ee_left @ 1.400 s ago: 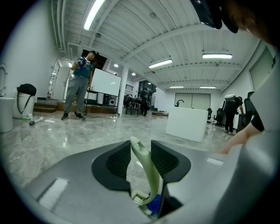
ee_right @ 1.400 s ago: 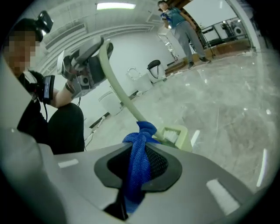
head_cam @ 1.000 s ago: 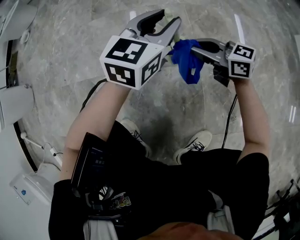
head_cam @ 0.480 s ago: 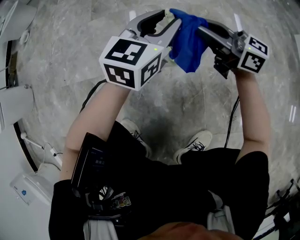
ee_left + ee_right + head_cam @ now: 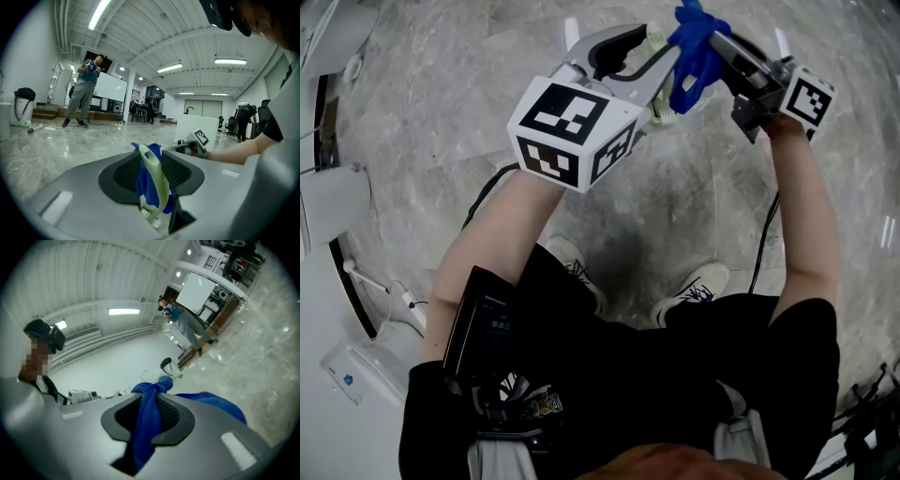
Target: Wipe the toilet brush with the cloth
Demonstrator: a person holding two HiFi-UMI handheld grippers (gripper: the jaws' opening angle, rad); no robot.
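Two grippers, one brush, one cloth: pale green toilet brush (image 5: pixel 157 183) pinched in left gripper (image 5: pixel 661 80); blue cloth (image 5: pixel 694 52) clamped in right gripper (image 5: pixel 149 416), seemingly touching the brush.

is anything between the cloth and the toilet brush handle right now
Nothing visible. The blue woven cloth pinched in the right hand-held gripper appears to lie right against the pale green plastic toilet brush handle clamped in the left hand-held gripper.
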